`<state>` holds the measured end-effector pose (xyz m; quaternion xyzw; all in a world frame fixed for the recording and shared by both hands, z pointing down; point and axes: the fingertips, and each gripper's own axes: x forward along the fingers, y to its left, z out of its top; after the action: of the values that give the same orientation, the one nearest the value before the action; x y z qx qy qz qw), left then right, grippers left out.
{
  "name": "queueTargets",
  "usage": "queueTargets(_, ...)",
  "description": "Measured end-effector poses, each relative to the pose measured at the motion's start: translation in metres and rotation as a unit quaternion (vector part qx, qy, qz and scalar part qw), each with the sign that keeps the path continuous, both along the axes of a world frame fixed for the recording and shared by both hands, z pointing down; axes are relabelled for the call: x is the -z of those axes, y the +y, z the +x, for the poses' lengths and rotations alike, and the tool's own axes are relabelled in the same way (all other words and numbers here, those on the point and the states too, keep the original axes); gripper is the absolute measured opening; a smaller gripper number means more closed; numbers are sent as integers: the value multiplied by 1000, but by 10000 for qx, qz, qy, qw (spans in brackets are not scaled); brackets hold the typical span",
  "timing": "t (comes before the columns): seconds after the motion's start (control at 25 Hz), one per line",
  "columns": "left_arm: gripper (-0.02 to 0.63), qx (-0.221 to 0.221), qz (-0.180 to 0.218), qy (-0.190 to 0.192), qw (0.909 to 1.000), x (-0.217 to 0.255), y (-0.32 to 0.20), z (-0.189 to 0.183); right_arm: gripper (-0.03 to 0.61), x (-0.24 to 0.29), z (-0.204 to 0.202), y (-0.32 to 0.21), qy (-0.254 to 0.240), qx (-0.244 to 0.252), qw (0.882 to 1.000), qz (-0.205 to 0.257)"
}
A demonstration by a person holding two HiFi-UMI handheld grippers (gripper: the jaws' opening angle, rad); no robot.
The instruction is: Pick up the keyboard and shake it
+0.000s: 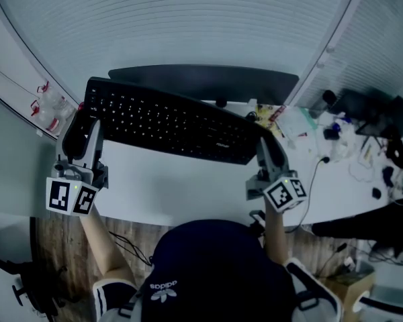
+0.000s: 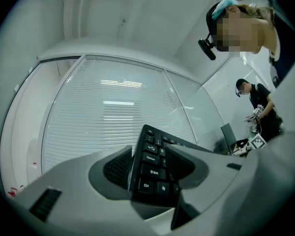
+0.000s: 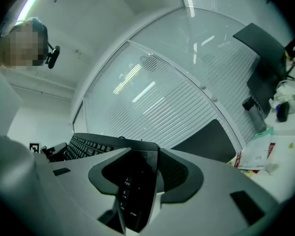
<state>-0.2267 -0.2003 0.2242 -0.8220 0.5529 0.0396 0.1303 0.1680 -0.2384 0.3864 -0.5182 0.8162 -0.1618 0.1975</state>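
desk white under keyboard — blinds beyond

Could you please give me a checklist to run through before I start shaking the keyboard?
1. Left hand-held gripper clamped on the Ctrl end of the keyboard: ok.
2. Right hand-held gripper clamped on the number-pad end: ok.
3. Keyboard lifted off the desk: ok, it looks raised.
4. No cable trailing from the keyboard: cannot tell.
5. Gap to the dark monitor behind it: cannot tell.
6. Clutter on the desk's right side lies apart from the keyboard: ok.
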Motion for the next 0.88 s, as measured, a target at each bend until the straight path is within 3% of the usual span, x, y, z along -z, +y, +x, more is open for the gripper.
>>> queueTargets(0.12, 213, 46, 105, -57, 9999, 0, 1, 1, 156, 3, -1, 1, 24, -100, 9999, 26)
queueTargets(0.52, 201, -227, -127, 438, 9987, -12, -6, -7, 156, 17, 9, 17, 123, -370, 9992, -14)
queueTargets(0.88, 201, -125, -216, 340, 9991, -15, -10, -7, 156, 9, 9, 13, 88, -288, 9994, -179)
